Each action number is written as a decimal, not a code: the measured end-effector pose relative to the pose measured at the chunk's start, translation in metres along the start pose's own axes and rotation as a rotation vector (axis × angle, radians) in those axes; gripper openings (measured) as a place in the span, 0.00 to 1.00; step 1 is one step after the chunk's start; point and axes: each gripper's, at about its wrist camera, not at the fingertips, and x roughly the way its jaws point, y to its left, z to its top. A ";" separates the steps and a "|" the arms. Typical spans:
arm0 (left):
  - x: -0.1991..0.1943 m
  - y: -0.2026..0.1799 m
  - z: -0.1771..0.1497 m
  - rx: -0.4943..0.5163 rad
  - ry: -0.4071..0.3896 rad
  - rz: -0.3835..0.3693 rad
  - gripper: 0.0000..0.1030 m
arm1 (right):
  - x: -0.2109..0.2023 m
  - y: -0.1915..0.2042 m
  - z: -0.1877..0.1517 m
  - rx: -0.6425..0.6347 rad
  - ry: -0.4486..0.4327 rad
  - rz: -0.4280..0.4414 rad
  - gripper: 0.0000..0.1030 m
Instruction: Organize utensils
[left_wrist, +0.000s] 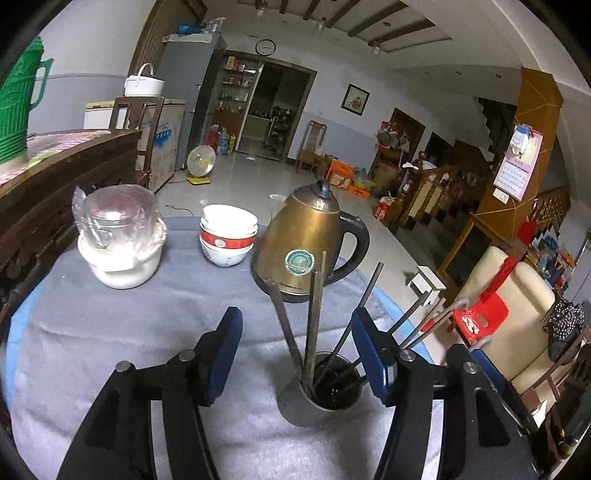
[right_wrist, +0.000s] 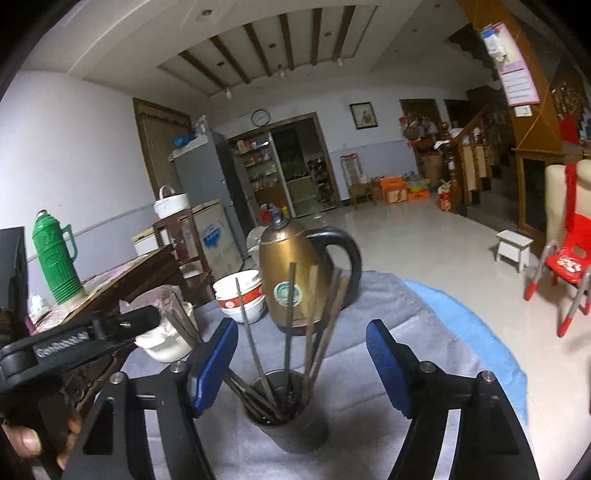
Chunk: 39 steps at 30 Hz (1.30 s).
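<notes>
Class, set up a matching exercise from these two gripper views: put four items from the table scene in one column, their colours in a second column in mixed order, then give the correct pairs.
Column 1
1. kettle
2. thermos
3. bowls
4. gripper fingers

Column 2
A. blue pads
B. white with a red band
C. bronze with a black handle
D. green

Pairs: 1-C, 2-D, 3-B, 4-A
</notes>
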 end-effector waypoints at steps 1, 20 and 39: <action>-0.004 0.001 0.000 -0.001 -0.001 0.003 0.65 | -0.004 -0.001 0.000 0.004 0.001 0.000 0.74; -0.024 0.029 -0.065 0.138 0.075 0.153 0.83 | -0.017 0.019 -0.063 -0.131 0.210 0.024 0.83; -0.044 0.021 -0.065 0.149 0.036 0.166 0.86 | -0.058 0.041 -0.053 -0.285 0.157 0.003 0.84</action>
